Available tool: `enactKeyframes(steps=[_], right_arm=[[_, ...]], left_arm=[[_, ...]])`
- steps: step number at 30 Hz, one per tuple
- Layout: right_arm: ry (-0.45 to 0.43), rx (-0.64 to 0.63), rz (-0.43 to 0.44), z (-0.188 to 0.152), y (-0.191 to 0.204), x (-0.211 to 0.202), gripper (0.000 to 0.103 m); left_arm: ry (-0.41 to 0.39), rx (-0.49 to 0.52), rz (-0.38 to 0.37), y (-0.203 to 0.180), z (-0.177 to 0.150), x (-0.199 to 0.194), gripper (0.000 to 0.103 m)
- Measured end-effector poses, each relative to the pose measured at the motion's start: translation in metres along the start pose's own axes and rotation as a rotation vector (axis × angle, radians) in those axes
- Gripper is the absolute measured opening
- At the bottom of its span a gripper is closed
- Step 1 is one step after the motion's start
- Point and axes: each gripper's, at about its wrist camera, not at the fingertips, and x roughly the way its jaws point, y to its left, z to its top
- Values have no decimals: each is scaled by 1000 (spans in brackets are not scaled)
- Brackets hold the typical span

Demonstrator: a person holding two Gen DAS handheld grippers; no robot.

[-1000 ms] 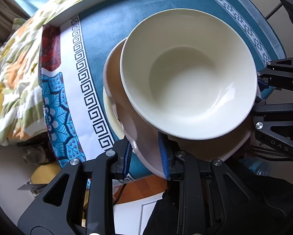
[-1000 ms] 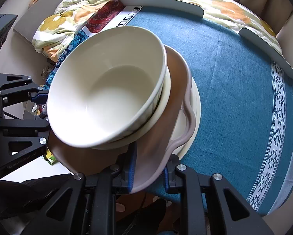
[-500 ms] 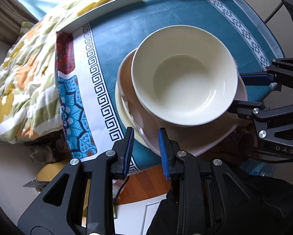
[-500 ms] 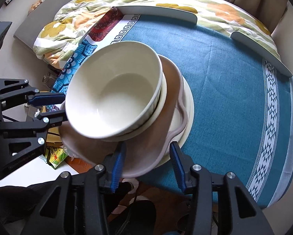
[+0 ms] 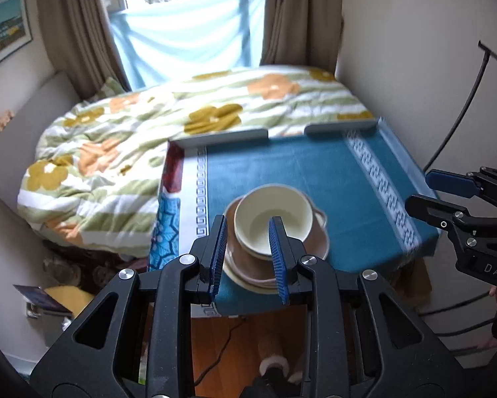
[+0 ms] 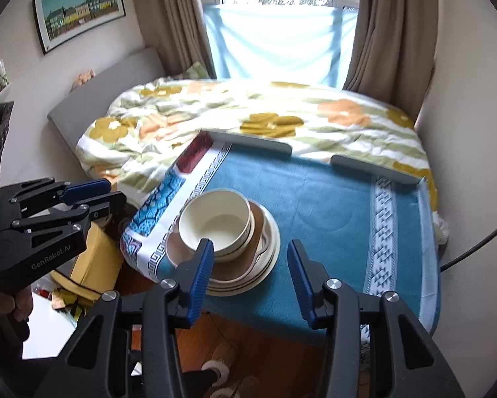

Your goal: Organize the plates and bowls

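One cream bowl (image 6: 217, 224) tops one brown dish (image 6: 245, 265); both tongs (image 5: 248, 255) (image 6: 250, 277) gape apart, gripping nothing

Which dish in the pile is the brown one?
The brown plate with the wavy edge, sitting in the middle of the stack. The bowl above it is cream, and the round plates beneath it are cream too.

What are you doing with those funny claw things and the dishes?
A person holds a claw gripper in each hand to tidy dishes. The cream bowl sits in a stack with the brown dish and cream plates near the edge of the blue table. The left gripper and right gripper are both open, holding nothing, away from the stack.
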Motion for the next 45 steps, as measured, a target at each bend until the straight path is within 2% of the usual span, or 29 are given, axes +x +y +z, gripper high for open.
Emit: enactKeyframes(steps=[1,2,4,5,6,8,12,16,30,45], right_arm=[[-39,8,-16,-1,0,-16,48],[-74,20,-27,-2,-2,-31,53],[-139,50,-46,-1,-5,-55,66],[-167,61,-58,-3,-6,-67,79],[-192,68,-70,-5,-7,-76,89],[-238,84,-101,-9,-10,-91,95],[-299,114,-200,-17,-16,-108,99],[-307,108,-257,-27,-18,-112,100],[-337,151,-275,-42,-21,-127,100],[-341,152,-283,-40,-21,-131,100]], left_arm=[[-36,-7,7,-4,0,-13,24],[-61,-12,13,-9,0,-24,29],[-114,-21,32,-17,-2,-43,67],[-162,-29,49,-21,-4,-55,98],[-215,-33,59,-23,-7,-67,103],[-297,-27,56,-31,-12,-89,103],[-330,-51,79,-41,-19,-109,103],[-356,-67,115,-45,-26,-122,103],[-364,-57,133,-51,-30,-127,103],[-361,-61,147,-54,-30,-123,103]])
